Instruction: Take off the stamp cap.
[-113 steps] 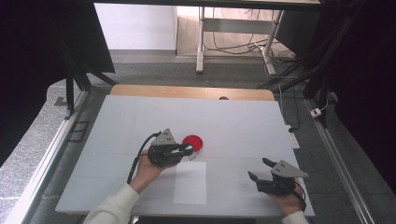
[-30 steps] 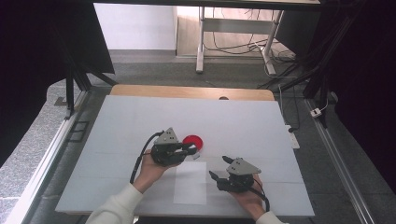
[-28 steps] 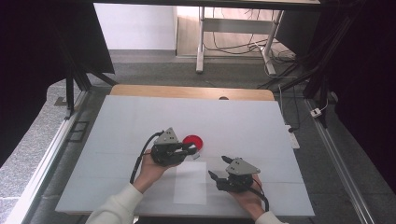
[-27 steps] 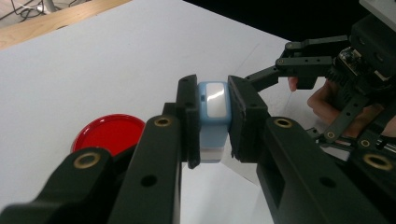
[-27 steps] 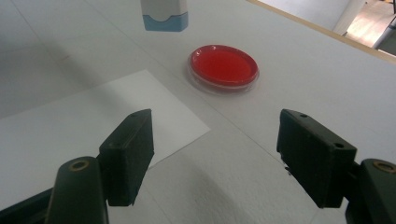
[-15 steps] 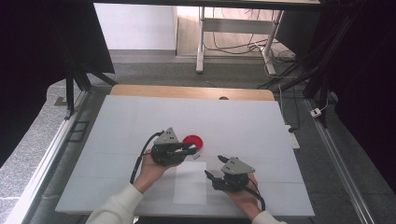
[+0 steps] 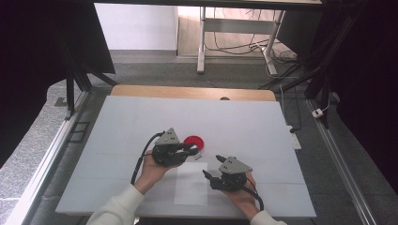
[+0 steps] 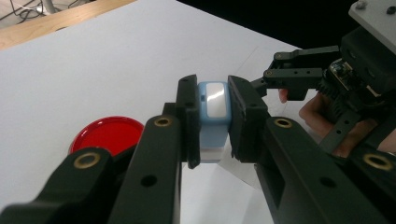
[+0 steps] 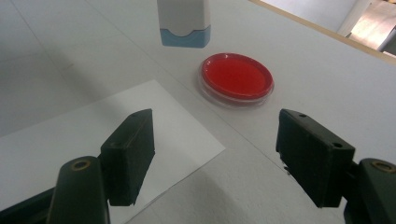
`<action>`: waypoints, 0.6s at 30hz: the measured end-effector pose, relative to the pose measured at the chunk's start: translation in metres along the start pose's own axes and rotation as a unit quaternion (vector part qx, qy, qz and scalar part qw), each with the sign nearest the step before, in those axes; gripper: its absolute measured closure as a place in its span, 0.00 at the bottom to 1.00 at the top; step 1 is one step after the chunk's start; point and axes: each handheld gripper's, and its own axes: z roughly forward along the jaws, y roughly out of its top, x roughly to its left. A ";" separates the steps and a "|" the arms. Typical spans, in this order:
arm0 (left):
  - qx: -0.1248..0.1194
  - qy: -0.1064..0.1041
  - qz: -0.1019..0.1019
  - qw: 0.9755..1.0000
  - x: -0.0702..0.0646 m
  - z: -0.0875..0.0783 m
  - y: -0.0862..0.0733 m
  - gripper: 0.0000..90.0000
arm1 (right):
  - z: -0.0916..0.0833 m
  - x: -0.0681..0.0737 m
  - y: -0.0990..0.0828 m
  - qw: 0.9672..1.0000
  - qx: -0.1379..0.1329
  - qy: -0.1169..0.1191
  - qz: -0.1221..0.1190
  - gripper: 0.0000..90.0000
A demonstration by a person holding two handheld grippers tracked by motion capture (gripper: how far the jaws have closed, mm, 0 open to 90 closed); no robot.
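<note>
Glossy round red dish [image 9: 236, 78]; matte white sheet [image 9: 93, 135].

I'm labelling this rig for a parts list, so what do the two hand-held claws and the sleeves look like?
Both the left claw and the right claw are black, with flat rectangular jaws, brass-coloured pivot rings, a grey three-cornered top plate and a trailing black cable. The sleeves are cream white.

Lab: framed test table [image 7: 141, 117], cables [image 7: 234, 44]
</note>
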 end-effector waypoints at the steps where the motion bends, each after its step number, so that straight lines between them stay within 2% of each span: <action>1: -0.001 0.000 -0.001 1.000 0.000 0.000 0.000 0.83 | 0.001 0.000 0.000 1.000 -0.001 -0.001 0.001 0.31; 18: -0.010 -0.002 -0.012 1.000 -0.002 0.004 0.005 0.83 | 0.007 0.002 0.010 1.000 -0.007 -0.006 0.009 0.32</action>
